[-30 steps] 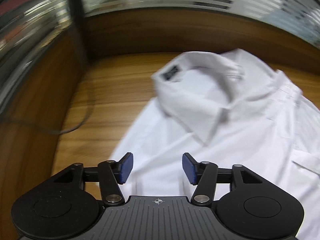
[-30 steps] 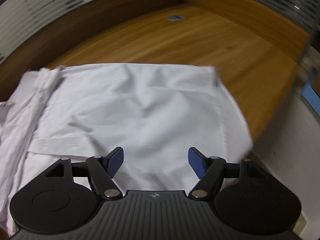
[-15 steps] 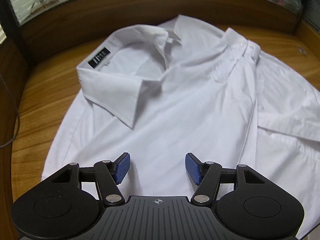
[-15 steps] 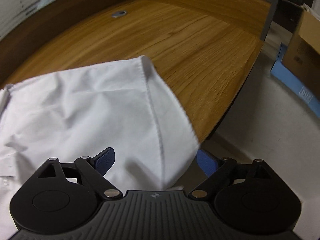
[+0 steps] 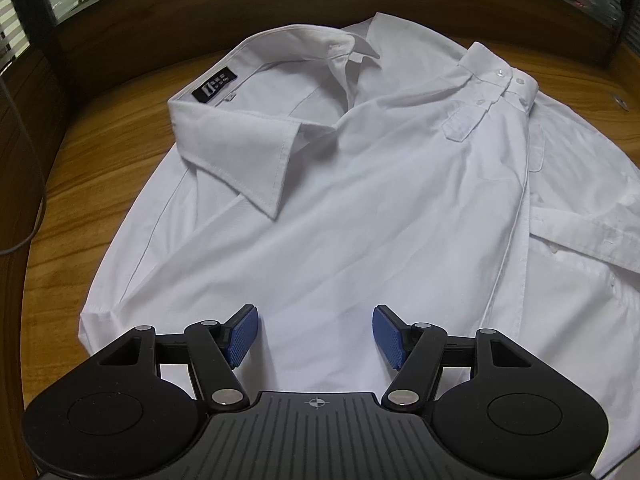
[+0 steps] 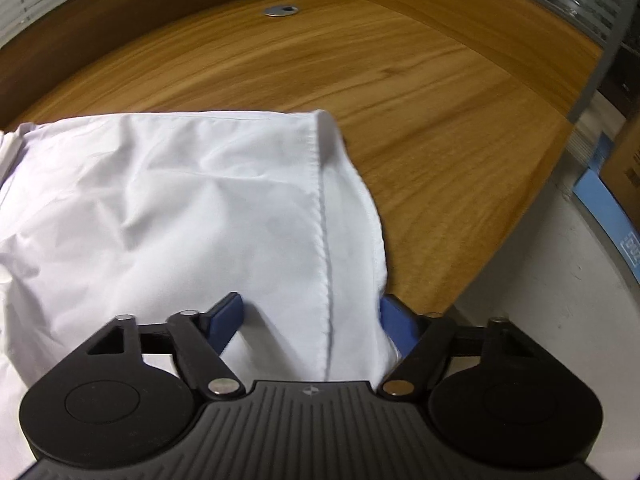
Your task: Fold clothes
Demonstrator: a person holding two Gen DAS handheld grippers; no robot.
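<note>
A white dress shirt [image 5: 360, 208] lies on the wooden table [image 5: 100, 148], collar [image 5: 240, 148] and black neck label toward the far left, a buttoned cuff [image 5: 496, 80] folded across its chest. My left gripper [image 5: 314, 334] is open just above the shirt's near shoulder area, nothing between its blue pads. In the right wrist view the shirt's lower part [image 6: 180, 216] spreads out, its stitched hem [image 6: 324, 240] running toward me. My right gripper [image 6: 312, 322] is open with the hem edge lying between its fingers; the right pad is partly covered by cloth.
A dark wooden wall rims the table at the back [image 5: 160, 20]. A thin cable [image 5: 36, 200] hangs at the left edge. In the right wrist view a metal grommet [image 6: 281, 9] sits far back; the table's right edge [image 6: 520, 220] drops to a pale floor with a cardboard box [image 6: 624, 156].
Both grippers have moved in over the shirt. The left view swung from the table's left side onto the collar. The right gripper shifted to the hem corner, which now lies between its fingers.
</note>
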